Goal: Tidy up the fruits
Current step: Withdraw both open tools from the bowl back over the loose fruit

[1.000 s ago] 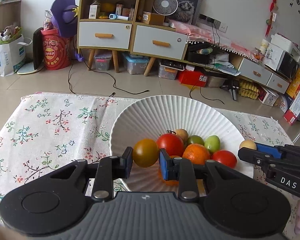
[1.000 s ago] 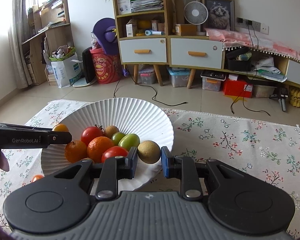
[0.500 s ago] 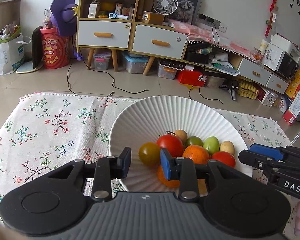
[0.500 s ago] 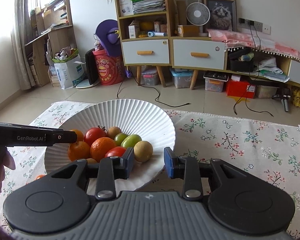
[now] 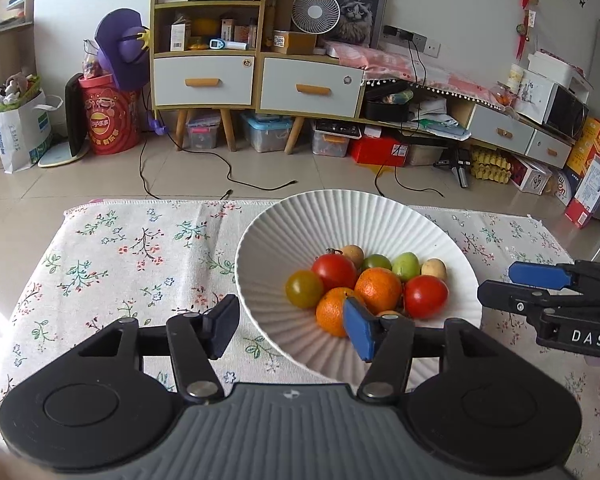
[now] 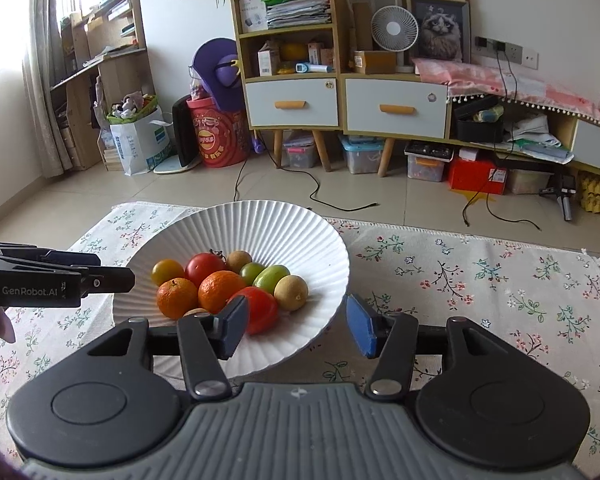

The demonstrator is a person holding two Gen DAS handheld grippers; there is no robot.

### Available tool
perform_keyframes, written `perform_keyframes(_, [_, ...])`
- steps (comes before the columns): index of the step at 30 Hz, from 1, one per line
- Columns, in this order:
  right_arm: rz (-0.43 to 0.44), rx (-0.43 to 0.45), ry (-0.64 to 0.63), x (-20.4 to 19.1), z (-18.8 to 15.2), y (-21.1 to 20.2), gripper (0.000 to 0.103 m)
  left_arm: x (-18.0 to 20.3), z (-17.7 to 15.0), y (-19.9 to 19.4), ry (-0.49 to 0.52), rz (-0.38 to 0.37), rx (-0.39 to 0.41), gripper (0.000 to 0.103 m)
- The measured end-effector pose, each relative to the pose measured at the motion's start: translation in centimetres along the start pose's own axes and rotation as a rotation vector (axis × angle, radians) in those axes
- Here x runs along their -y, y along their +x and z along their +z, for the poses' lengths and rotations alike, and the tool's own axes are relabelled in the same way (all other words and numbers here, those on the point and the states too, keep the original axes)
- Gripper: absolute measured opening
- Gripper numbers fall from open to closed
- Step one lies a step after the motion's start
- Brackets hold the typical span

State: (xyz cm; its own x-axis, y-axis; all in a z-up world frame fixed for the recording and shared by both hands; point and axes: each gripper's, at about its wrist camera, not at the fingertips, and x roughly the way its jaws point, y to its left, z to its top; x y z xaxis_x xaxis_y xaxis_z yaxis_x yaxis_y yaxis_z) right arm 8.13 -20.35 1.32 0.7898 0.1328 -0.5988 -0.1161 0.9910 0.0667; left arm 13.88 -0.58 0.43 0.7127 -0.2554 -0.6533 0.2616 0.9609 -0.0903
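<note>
A white ribbed bowl on the floral cloth holds several fruits: a yellow-orange tomato, red tomatoes, oranges, green fruits and a tan round fruit. My left gripper is open and empty at the bowl's near left rim. My right gripper is open and empty at the bowl's near right rim. Each gripper shows in the other's view, the right one and the left one.
The floral tablecloth covers the table around the bowl. The table's far edge meets a tiled floor with cables. Cabinets and storage clutter stand along the far wall.
Both grippers have opened wide and pulled back. The left one let the yellow-orange tomato go into the bowl. The right one let the tan fruit go into the bowl.
</note>
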Motion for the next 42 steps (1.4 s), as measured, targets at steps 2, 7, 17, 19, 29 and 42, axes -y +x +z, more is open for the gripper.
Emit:
perform_keyframes(2, [0.000,0.000,0.001,-0.2,0.0,-0.4,0.058,-0.1,-0.4,-0.7,0.014,0.000,-0.009,0.060])
perform_keyframes(7, [0.004,-0.009,0.028,-0.7,-0.4,-1.5,0.071,-0.3,-1.3,-2.3,0.041,0.010,-0.013,0.075])
perform_keyframes(17, [-0.002,-0.042,-0.019,-2.6,-2.3,-2.9,0.090,-1.2,-2.7,-4.2,0.045,0.001,-0.024,0.087])
perform_keyframes(19, [-0.002,-0.043,-0.025,-2.9,-2.6,-3.2,0.092,-1.2,-3.3,-4.4,0.049,0.000,-0.027,0.090])
perform_keyframes(29, [-0.006,-0.058,-0.064,-3.9,-4.0,-3.3,0.100,-1.7,-5.4,-4.9,0.078,0.020,-0.058,0.096])
perform_keyframes(42, [0.006,-0.071,-0.101,-5.2,-5.3,-2.6,0.102,-1.2,-7.9,-4.3,0.121,0.015,-0.102,0.096])
